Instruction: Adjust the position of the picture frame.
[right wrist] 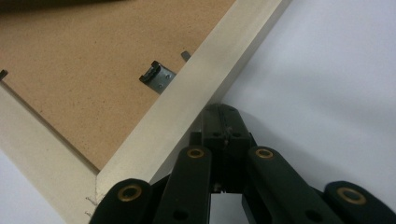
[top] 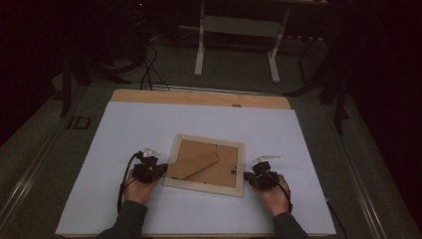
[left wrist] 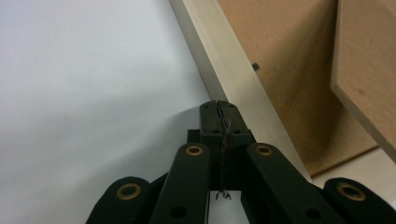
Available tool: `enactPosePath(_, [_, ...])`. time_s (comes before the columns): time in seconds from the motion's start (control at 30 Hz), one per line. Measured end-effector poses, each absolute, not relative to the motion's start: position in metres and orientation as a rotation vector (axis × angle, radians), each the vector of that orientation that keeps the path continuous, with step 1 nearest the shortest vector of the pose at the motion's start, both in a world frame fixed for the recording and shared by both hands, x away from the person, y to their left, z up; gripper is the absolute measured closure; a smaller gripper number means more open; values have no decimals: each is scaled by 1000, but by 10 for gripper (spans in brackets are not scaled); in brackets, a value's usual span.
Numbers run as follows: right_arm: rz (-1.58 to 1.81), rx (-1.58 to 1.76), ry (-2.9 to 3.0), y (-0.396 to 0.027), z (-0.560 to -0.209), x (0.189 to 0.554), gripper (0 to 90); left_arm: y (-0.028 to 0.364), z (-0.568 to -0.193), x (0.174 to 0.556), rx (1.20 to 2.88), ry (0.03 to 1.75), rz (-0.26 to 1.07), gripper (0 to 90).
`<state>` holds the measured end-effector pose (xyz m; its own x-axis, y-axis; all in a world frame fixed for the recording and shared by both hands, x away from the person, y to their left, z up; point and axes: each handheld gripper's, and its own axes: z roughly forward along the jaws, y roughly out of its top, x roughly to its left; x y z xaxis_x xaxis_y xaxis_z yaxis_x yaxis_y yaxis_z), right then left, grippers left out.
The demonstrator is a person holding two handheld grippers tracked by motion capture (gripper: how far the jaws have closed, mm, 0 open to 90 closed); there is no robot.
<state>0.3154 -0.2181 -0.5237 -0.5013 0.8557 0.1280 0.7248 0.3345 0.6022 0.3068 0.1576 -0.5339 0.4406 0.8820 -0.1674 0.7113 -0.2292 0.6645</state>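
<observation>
- Left gripper [top: 155,168], jaws closed on nothing, tips at the left edge of the picture frame [top: 206,164]
- Right gripper [top: 250,178], jaws closed and empty, tips against the frame's right edge
- Frame lies face down, mid-table, on the white sheet [top: 149,124]

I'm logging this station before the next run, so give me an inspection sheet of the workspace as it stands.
Surface: white sheet over a wooden table.
Job's things: picture frame lying face down, its brown backing board up, stand flap and a metal clip showing.
Clutter: nothing seen.
Grippers: left gripper shut, tip at the frame's left edge; right gripper shut, tip at its right edge; neither holds anything.
Cables: one black cable loops from the left gripper.
Surroundings: dark room, white table legs beyond.
</observation>
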Motion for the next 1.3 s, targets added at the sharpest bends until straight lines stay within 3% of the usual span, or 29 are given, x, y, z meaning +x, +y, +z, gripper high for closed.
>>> enactPosePath(0.37, [913, 1438, 2372, -215, -524, 328, 900, 161, -534, 298, 1985, 1368, 290, 900])
enactPosePath(0.9, [969, 1405, 2399, -217, -526, 324, 900, 161, -535, 293, 2022, 1313, 369, 900])
enactPosePath(1.1, [991, 1425, 2391, -216, -527, 327, 900, 172, -537, 296, 1957, 1343, 230, 900])
enactPosePath(1.3, [1010, 1433, 2389, -218, -528, 330, 900, 169, -537, 298, 1959, 1343, 243, 900])
